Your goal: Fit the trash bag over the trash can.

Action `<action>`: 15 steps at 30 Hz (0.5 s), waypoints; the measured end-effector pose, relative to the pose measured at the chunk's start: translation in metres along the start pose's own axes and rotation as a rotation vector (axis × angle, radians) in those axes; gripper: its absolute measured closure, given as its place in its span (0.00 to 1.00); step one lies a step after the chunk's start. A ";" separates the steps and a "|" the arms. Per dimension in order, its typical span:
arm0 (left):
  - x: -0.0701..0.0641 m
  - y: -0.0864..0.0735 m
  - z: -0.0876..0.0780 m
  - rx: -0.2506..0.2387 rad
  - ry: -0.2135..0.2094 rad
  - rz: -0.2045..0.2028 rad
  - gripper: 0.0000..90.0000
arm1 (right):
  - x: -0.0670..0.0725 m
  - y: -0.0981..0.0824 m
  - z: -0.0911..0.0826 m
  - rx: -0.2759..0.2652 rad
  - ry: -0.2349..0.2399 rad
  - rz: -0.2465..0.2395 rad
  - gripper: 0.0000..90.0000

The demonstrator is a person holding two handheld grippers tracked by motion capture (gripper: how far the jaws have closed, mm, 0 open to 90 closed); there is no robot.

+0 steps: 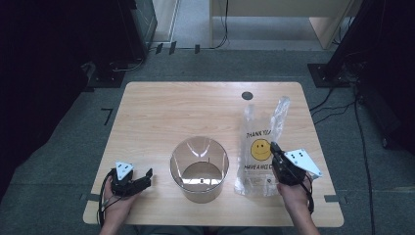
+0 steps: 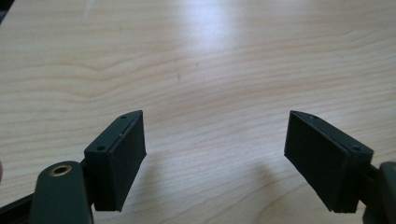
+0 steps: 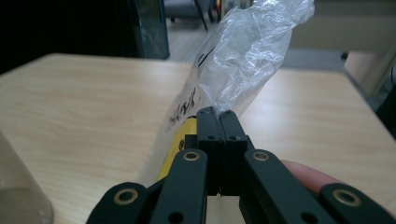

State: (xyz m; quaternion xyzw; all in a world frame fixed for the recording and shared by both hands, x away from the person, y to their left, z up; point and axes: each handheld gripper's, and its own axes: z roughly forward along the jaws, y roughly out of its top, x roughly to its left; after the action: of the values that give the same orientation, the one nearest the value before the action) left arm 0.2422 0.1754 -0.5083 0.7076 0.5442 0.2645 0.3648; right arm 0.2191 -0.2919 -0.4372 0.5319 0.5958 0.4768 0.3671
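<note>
A clear plastic bag (image 1: 259,142) printed with a yellow smiley face and "THANK YOU" lies on the right side of the wooden table (image 1: 171,112). My right gripper (image 1: 275,148) is shut on the bag's right edge, and the crinkled film (image 3: 243,60) rises from between its closed jaws. A clear round container (image 1: 199,169) stands empty at the middle front, just left of the bag. My left gripper (image 1: 146,176) rests low at the front left with its jaws wide apart. Between its pads (image 2: 119,158) there is only bare tabletop (image 2: 210,56).
A small dark round hole (image 1: 247,95) sits near the table's far edge. Cables (image 1: 337,105) trail over the floor on the right. Dark equipment (image 1: 112,44) stands at the back left, and light wooden furniture (image 1: 323,24) at the back.
</note>
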 end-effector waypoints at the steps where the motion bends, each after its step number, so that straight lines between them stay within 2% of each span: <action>1: 0.000 0.000 0.000 0.000 0.000 0.000 0.22 | 0.000 0.000 0.000 0.000 0.000 0.000 1.00; 3: -0.002 0.001 -0.002 -0.022 -0.018 -0.011 0.22 | 0.006 0.007 -0.005 -0.052 0.001 -0.005 1.00; 4: -0.003 0.002 -0.004 -0.035 -0.028 -0.015 0.21 | 0.011 0.013 -0.010 -0.106 0.008 -0.003 1.00; 5: -0.004 0.002 -0.005 -0.055 -0.038 -0.020 0.21 | 0.011 0.013 -0.010 -0.106 0.008 -0.003 1.00; 6: -0.005 0.003 -0.007 -0.075 -0.048 -0.024 0.21 | 0.014 0.017 -0.013 -0.138 0.013 -0.003 1.00; 9: -0.007 0.006 -0.015 -0.175 -0.080 -0.050 0.21 | 0.021 0.028 -0.022 -0.227 0.025 -0.018 1.00; 11: -0.009 0.009 -0.020 -0.234 -0.085 -0.068 0.21 | 0.025 0.038 -0.028 -0.279 0.023 -0.027 1.00; 15: -0.014 0.017 -0.029 -0.305 -0.094 -0.082 0.21 | 0.031 0.058 -0.041 -0.364 0.020 -0.035 1.00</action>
State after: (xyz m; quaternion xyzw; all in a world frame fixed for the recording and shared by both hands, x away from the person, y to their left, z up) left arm 0.2263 0.1664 -0.4772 0.6329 0.5086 0.2955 0.5035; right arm 0.1919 -0.2698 -0.3682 0.4417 0.5124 0.5754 0.4596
